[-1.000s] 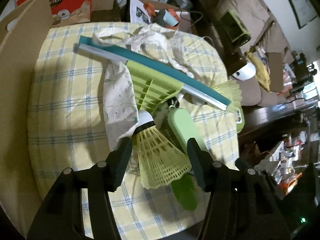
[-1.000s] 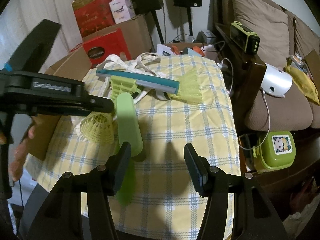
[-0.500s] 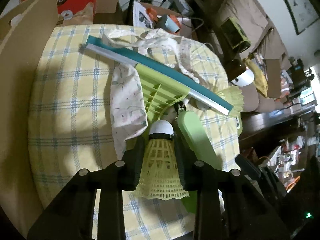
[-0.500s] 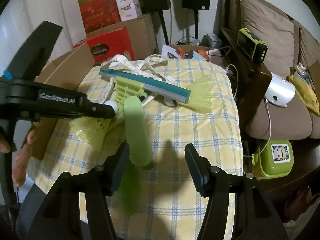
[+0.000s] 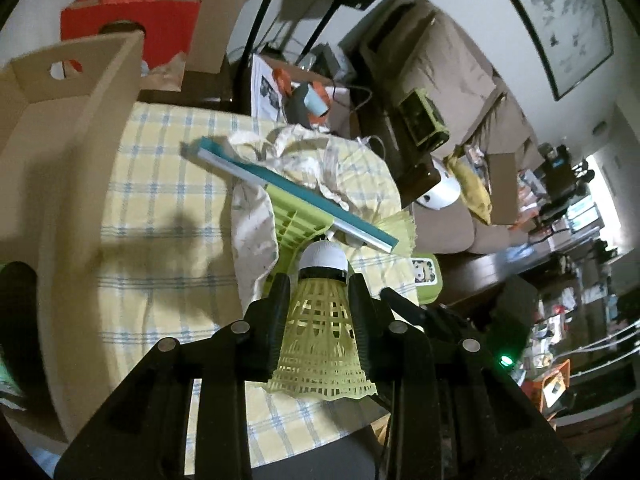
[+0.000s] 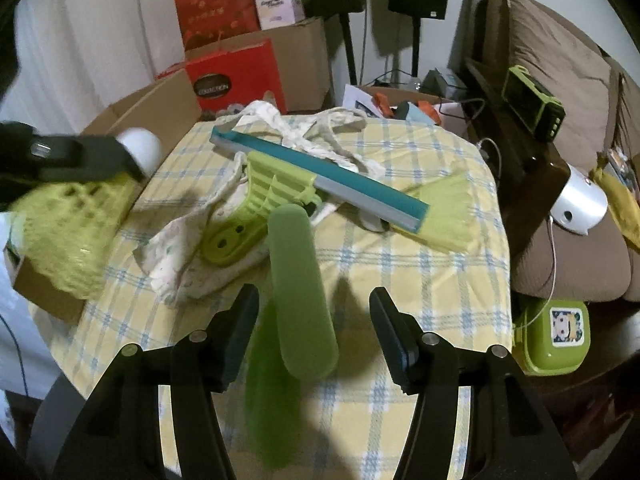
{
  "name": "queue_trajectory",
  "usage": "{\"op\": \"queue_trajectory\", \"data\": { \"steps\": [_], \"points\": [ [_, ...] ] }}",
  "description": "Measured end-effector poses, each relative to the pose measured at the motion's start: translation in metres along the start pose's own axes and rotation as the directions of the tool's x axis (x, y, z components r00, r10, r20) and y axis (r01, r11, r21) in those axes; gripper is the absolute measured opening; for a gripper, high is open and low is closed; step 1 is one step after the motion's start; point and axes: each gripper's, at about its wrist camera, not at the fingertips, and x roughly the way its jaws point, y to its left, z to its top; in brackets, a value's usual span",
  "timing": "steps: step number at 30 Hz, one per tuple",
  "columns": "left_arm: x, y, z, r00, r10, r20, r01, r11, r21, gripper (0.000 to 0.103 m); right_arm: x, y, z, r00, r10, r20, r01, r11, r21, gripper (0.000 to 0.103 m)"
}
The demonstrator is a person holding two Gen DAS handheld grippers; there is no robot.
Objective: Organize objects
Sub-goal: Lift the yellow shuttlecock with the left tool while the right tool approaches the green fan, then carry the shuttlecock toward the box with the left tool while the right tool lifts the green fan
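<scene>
A yellow plastic shuttlecock [image 5: 322,320] with a white cork tip is clamped between the fingers of my left gripper [image 5: 320,292], held up above the checked tablecloth [image 5: 160,208]. The right wrist view shows this same shuttlecock [image 6: 68,232] blurred at the far left, beside the cardboard box [image 6: 152,104]. My right gripper [image 6: 314,300] stands open over a long green rounded case [image 6: 300,280] lying on the cloth; its fingers flank the case without touching it. A squeegee [image 6: 320,176] with a teal blade and lime handle lies across a printed cloth bag [image 6: 180,252].
An open cardboard box [image 5: 60,140] stands along the table's left side. A pale green brush [image 6: 444,212] lies by the squeegee's right end. Red boxes [image 6: 236,76], speaker stands and a brown sofa [image 6: 560,80] ring the table. A green lunch box [image 6: 560,332] sits below the right edge.
My left gripper closed on the shuttlecock, lifted it off the cloth and carried it toward the cardboard box. My right gripper moved forward over the green case, staying open.
</scene>
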Motion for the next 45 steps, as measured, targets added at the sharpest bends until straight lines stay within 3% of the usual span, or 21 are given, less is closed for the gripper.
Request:
{"op": "queue_trajectory", "data": {
  "steps": [5,9,13,26,36,45],
  "points": [
    [-0.014,0.004,-0.001,1.0,-0.002,0.02,0.002,1.0,-0.001,0.028,0.015,0.003,0.007,1.0,-0.008,-0.026,0.007,1.0,-0.007,0.057],
    [-0.017,0.008,-0.002,1.0,-0.007,0.021,0.008,1.0,-0.005,0.028,0.026,0.002,0.007,0.998,-0.004,-0.062,0.003,1.0,-0.007,0.034],
    [-0.018,0.011,-0.005,1.0,-0.012,0.018,0.012,1.0,-0.011,0.028,0.024,0.0,0.005,0.998,0.02,-0.058,-0.019,1.0,0.003,0.027],
    [-0.041,0.021,-0.004,0.999,-0.025,0.046,0.027,0.999,-0.025,0.028,-0.028,0.003,0.015,0.999,0.049,0.0,-0.049,0.999,-0.001,0.026],
    [-0.069,0.027,-0.001,0.996,-0.018,0.087,0.021,0.999,-0.033,0.028,-0.092,0.023,0.047,0.989,0.081,0.12,-0.077,0.996,-0.04,0.026],
    [-0.093,0.035,0.007,0.994,0.0,0.109,0.003,0.999,-0.033,0.028,-0.11,0.046,0.067,0.984,0.105,0.144,-0.097,0.993,-0.061,0.026]
  ]
}}
